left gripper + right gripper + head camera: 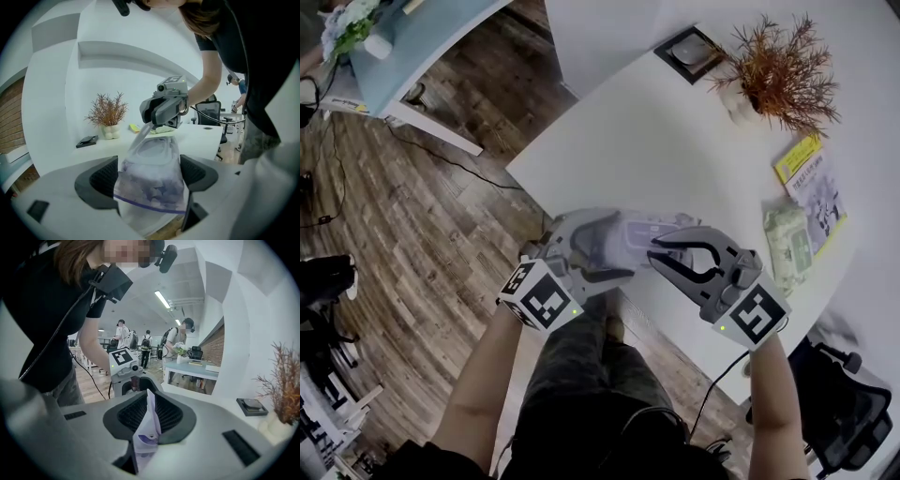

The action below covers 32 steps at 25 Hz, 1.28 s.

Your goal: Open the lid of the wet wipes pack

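**Ana:** Where is the pack [637,234]?

**Ben:** In the middle of the head view. It is up in the air, by the near edge of the white table [675,141]. Both grippers are on it.

**Ana:** What is the left gripper [150,176] doing?

**Ben:** Its jaws are closed on the body of the pack. There is one black ribbed pad on each side.

**Ana:** And the right gripper [149,423]?

**Ben:** Its jaws are pinched shut on a thin flap [150,404] that sticks up between the pads. The flap is white with a bit of purple print. I think it is the peel-off lid, but it looks blurry, so I am not sure.

**Ana:** How will the pack feel?

**Ben:** Soft, squishy and light, I think. The skin is shiny, foggy film with a purple line near the bottom. It has an oval bump on top. It looks slippery.

**Ana:** So where do you hold it?

**Ben:** Hold the body by its sides, away from the oval. Hold the flap by its loose end. Too hard a squeeze would make the pack fold. The flap is thin, so it may rip or slide out.

**Ana:** What else is there?

**Ben:** A pale green pack [789,244] lies at the right of the table. A dry orange plant [783,70] stands at the upper right.
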Available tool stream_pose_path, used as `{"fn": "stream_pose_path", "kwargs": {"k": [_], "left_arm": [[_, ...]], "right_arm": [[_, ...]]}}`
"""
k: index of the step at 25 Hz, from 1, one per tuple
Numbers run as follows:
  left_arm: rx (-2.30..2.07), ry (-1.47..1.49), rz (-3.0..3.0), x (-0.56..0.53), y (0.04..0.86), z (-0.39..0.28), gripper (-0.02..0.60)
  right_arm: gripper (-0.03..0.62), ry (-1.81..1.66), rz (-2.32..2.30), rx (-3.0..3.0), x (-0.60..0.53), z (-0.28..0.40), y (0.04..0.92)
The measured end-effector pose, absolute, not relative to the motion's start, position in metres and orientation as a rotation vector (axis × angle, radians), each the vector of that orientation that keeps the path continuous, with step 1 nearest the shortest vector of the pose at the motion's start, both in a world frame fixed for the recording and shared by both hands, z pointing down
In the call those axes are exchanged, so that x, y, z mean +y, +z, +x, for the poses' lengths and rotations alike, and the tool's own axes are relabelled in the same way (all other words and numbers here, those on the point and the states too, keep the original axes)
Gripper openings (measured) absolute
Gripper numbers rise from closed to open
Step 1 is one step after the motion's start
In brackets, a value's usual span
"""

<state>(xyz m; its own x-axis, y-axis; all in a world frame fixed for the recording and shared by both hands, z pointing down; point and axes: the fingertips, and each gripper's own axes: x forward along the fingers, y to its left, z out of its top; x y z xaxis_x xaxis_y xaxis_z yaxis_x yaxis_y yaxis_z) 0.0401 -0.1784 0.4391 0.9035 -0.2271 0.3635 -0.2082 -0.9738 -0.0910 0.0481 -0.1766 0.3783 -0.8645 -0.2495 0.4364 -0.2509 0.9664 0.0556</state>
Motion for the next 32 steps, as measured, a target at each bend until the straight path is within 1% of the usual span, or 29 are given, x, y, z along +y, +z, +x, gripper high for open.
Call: {"fn": "stream_pose_path", "kwargs": {"k": [17, 18, 19, 23, 26, 27, 29, 32], "left_arm": [[0.497, -0.356, -3.162, -0.190, 0.412, 0.017, 0.412], [0.506, -0.343, -3.157, -0.191, 0.411, 0.015, 0.384], [0.521, -0.322, -3.155, -0.192, 0.408, 0.012, 0.340], [0.613, -0.278, -3.134, -0.198, 0.405, 0.003, 0.227], [0.749, -0.216, -3.108, -0.209, 0.402, -0.007, 0.080], [0.799, -0.180, -3.118, -0.212, 0.400, -0.011, 0.057], [0.855, -0.142, -3.137, -0.217, 0.399, -0.015, 0.051], [0.879, -0.166, -3.133, -0.217, 0.404, -0.011, 0.051]], "right_arm": [[0.061, 0.001, 0.499, -2.727, -0.191, 0.049, 0.371], [0.061, 0.003, 0.508, -2.733, -0.192, 0.048, 0.370], [0.060, 0.004, 0.514, -2.736, -0.192, 0.047, 0.369], [0.055, -0.001, 0.525, -2.740, -0.196, 0.050, 0.370], [0.049, -0.002, 0.553, -2.740, -0.202, 0.051, 0.371], [0.047, -0.005, 0.561, -2.740, -0.204, 0.050, 0.370], [0.044, -0.001, 0.580, -2.746, -0.209, 0.049, 0.368], [0.044, 0.008, 0.590, -2.754, -0.213, 0.056, 0.369]]}}
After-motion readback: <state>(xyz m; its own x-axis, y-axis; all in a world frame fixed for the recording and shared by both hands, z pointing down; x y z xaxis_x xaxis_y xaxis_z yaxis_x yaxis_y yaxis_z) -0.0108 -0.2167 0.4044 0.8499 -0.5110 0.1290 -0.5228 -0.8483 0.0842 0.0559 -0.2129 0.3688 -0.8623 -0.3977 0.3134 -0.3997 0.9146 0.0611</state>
